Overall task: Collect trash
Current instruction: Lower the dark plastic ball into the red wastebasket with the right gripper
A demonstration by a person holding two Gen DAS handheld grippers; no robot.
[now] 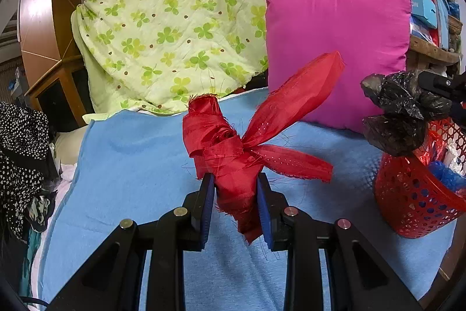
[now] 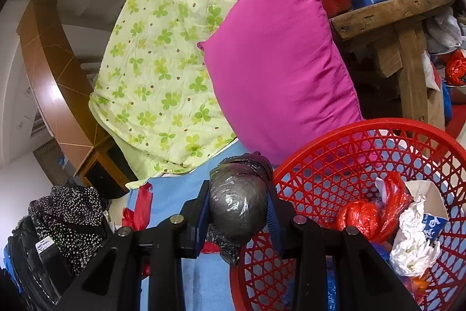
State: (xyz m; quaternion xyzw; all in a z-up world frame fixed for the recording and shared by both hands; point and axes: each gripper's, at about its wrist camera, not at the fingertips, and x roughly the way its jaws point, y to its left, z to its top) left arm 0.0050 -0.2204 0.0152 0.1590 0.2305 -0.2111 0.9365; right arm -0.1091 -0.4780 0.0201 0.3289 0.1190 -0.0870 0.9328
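My left gripper (image 1: 236, 188) is shut on a knotted red cloth scrap (image 1: 233, 147) and holds it above the blue sheet (image 1: 131, 165). My right gripper (image 2: 239, 204) is shut on a crumpled black plastic bag (image 2: 237, 209), held at the left rim of the red mesh basket (image 2: 320, 165). That bag (image 1: 399, 110) and basket (image 1: 407, 203) also show at the right of the left wrist view. The basket holds a red plastic bag (image 2: 364, 214), white tissue (image 2: 413, 241) and a paper box (image 2: 428, 197).
A magenta pillow (image 1: 337, 45) and a green clover quilt (image 1: 174, 19) lean behind the blue sheet. Black dotted clothes (image 1: 20, 153) are piled at the left. A wooden table (image 2: 396, 10) with boxes stands at the right behind the basket.
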